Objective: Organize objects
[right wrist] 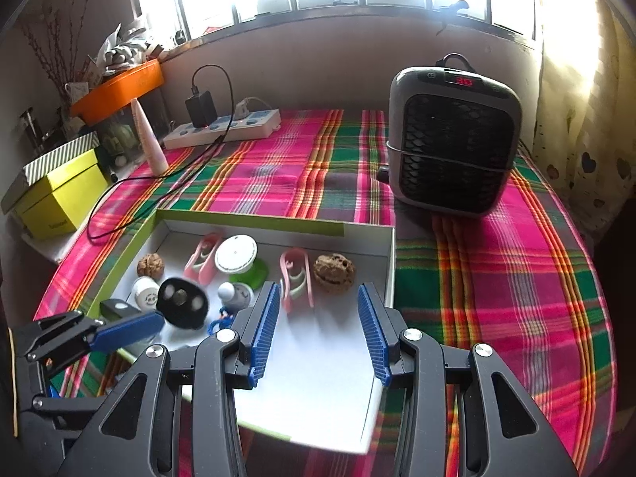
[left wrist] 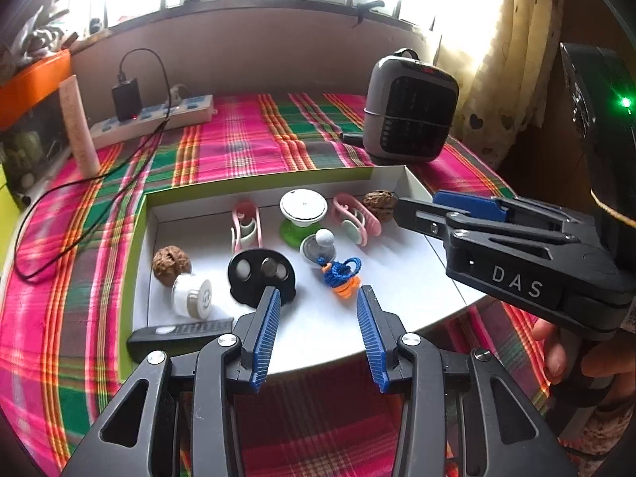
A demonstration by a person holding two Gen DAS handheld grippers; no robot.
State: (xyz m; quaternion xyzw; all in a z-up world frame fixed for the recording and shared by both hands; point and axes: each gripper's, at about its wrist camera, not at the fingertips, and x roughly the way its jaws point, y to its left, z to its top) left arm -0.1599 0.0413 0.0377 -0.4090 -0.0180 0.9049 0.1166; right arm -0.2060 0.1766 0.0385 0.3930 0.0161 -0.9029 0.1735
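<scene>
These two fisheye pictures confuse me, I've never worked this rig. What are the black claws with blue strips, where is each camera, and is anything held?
No robot arm here: a person holds a two-finger gripper in each hand, with a camera looking along its fingers. One picture is the left gripper view; the right gripper enters from the side. The other is the right gripper's own view. Both are open and hold nothing. On the plaid tablecloth lies a shallow box with two walnuts, pink clips, a black disc and small caps. Behind stand a grey heater and a power strip.
</scene>
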